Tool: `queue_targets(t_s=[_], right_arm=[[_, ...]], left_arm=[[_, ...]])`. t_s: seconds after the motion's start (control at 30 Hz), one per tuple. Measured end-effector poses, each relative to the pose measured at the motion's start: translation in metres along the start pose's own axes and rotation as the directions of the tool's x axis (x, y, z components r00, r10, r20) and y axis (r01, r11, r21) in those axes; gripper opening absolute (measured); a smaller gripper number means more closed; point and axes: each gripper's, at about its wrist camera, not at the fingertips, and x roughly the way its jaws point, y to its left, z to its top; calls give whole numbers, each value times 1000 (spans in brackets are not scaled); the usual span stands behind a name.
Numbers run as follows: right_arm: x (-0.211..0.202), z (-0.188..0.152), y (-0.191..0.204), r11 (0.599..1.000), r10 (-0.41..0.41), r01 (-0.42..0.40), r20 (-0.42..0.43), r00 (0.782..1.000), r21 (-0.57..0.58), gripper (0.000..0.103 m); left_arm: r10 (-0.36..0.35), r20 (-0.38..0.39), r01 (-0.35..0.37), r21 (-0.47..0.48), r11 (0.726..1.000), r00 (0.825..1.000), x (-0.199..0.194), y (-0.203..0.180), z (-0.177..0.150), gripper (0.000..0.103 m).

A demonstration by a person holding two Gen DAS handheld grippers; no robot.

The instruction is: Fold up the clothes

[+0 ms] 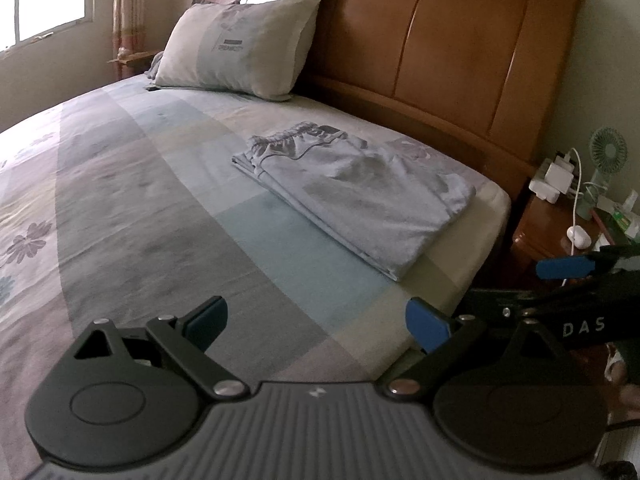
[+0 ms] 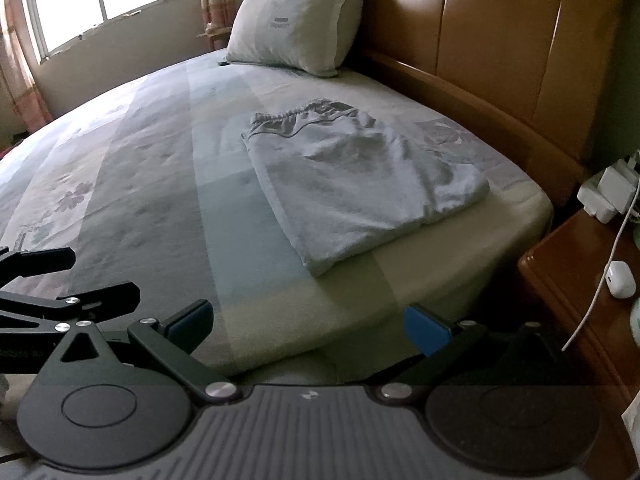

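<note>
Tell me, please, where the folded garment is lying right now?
The folded garment lies flat on the bed, near its right-hand corner by the nightstand, below the headboard; both grippers are clear of it.

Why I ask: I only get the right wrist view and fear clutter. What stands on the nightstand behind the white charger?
Observer: A small green fan stands upright just beyond the charger, at the back of the nightstand.
Operator: Are the left tongs holding anything?
Observer: No. The left wrist view shows the left tongs wide open and empty, short of the folded garment.
</note>
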Motion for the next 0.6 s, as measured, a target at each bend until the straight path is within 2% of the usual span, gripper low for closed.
queue_targets(t_s=[0.6], right_arm=[[1, 1, -1, 1000, 2, -1, -2, 1000, 4, 103]], left_arm=[[-7, 1, 7, 1, 1000, 1000, 0, 1, 0, 96]])
